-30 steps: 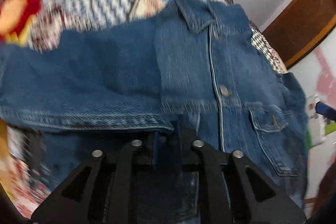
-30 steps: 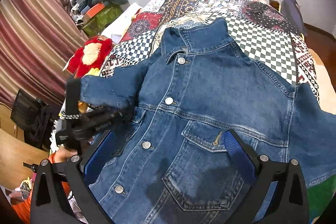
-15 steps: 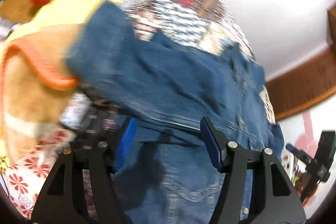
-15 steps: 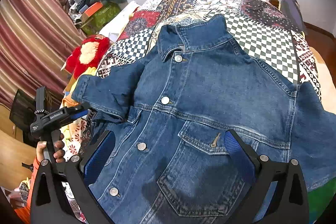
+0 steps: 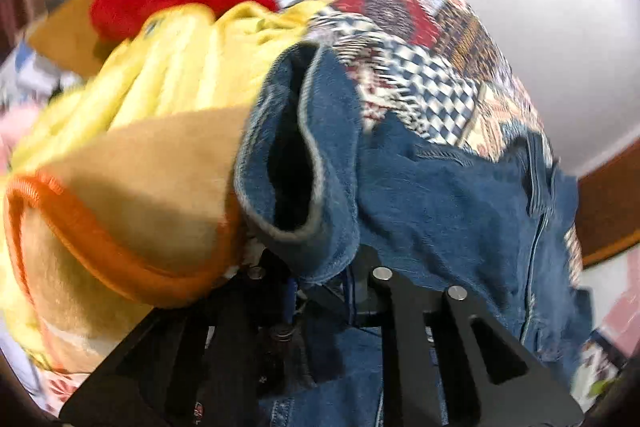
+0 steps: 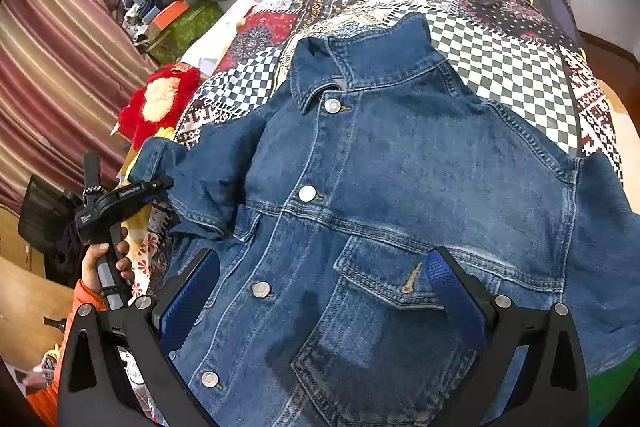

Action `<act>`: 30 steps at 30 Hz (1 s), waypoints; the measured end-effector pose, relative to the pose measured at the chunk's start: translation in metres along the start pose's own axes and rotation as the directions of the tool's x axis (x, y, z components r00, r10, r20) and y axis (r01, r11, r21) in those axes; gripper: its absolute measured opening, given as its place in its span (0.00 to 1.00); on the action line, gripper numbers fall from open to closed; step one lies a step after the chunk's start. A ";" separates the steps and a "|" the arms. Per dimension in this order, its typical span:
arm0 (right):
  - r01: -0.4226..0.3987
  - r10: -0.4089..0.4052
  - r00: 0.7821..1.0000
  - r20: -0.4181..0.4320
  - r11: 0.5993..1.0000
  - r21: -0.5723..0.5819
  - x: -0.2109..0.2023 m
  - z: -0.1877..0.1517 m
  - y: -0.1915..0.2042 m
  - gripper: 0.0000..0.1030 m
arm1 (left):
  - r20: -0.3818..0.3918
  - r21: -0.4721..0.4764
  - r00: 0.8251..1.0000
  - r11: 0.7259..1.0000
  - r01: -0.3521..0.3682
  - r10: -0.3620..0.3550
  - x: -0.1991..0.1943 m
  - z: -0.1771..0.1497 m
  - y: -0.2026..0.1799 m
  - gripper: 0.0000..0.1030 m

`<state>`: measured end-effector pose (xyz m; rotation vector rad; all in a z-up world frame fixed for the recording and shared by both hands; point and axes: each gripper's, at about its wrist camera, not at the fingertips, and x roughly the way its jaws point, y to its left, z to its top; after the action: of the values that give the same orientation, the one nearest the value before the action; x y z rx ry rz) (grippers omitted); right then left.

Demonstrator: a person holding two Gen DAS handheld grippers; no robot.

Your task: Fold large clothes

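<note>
Your left hand-held gripper (image 6: 154, 187) has just closed, apparently on the cuff (image 5: 296, 155) of the denim jacket (image 6: 400, 187) spread front-up on the patchwork-covered bed (image 6: 500, 67), though blur hides the pads, while your right hand-held gripper (image 6: 324, 291) hovers wide open over its chest pocket (image 6: 380, 307).

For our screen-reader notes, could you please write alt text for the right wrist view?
A blue denim jacket lies buttoned, front up, on a patchwork bedspread, under the open right gripper. At left, a hand holds the left gripper at the sleeve cuff.
</note>
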<state>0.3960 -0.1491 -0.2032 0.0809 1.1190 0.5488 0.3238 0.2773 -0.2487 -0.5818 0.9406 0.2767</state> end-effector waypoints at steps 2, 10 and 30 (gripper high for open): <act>0.008 -0.008 1.000 0.012 1.000 0.001 -0.004 0.001 -0.004 1.00 | 0.052 0.085 0.999 0.996 -0.018 0.014 -0.014 0.002 -0.024 0.14; -0.024 0.019 0.997 0.078 0.998 0.065 -0.032 0.007 -0.028 1.00 | 0.251 0.423 0.954 0.905 0.045 -0.165 -0.105 0.005 -0.165 0.12; 0.082 -0.110 0.982 0.154 0.981 0.177 -0.095 -0.017 -0.100 1.00 | -0.344 0.622 0.920 0.688 0.373 -0.187 0.021 -0.143 -0.336 0.14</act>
<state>0.3886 -0.2830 -0.1651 0.2146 1.0021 0.3528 0.3949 -0.0795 -0.2143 -0.0632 1.0984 -0.4399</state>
